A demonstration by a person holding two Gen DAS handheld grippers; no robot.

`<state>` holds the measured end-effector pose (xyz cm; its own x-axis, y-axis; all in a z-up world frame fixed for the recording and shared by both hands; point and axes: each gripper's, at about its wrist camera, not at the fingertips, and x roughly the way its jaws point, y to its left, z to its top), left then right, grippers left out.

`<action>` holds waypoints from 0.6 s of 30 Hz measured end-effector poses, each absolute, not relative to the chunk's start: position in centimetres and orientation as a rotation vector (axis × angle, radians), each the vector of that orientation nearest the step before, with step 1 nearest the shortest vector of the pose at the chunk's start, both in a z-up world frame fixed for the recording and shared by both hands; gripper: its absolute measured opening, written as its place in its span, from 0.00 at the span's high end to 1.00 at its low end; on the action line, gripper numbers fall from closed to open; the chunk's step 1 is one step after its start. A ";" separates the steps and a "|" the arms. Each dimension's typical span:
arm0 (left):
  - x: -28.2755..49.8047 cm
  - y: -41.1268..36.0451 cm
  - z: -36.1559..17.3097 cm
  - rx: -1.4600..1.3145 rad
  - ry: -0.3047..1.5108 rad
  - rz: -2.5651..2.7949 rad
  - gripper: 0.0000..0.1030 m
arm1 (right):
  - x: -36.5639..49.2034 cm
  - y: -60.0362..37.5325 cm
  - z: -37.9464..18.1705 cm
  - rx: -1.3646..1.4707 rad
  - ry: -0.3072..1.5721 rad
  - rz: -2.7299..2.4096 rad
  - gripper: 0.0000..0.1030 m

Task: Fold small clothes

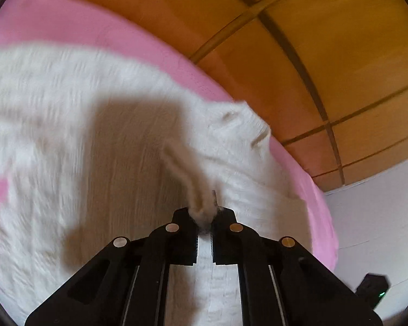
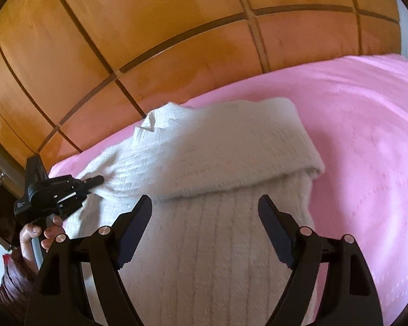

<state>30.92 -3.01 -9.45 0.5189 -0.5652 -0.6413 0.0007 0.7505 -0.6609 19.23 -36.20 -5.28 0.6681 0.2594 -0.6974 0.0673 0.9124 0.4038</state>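
A cream knitted sweater (image 1: 95, 135) lies spread on a pink bedspread (image 1: 81, 35). My left gripper (image 1: 204, 217) is shut on a pinched-up ridge of the knit, which rises in a fold between its pads. In the right wrist view the sweater (image 2: 217, 149) has its far part folded over toward me, forming a thick doubled band. There the left gripper (image 2: 95, 181) bites the sweater's left edge. My right gripper (image 2: 205, 209) hovers open over the sweater's ribbed near part, with nothing between its fingers.
A wooden panelled headboard (image 2: 149, 27) runs behind the bed. A person's hand (image 2: 35, 233) holds the left gripper's handle at the left edge. Bare pink bedspread (image 2: 367, 135) stretches to the right. A black object with a green light (image 1: 372, 285) sits by the white wall (image 1: 380, 217).
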 end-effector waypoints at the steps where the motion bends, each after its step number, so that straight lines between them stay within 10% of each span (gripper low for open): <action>1: 30.9 -2.8 -8.6 -0.646 0.941 -0.378 0.95 | 19.6 -36.0 -4.9 0.401 0.829 0.114 0.22; 18: 29.2 0.4 -10.4 -0.381 0.920 -0.093 0.72 | 25.9 -30.4 -10.9 0.117 0.902 -0.038 0.12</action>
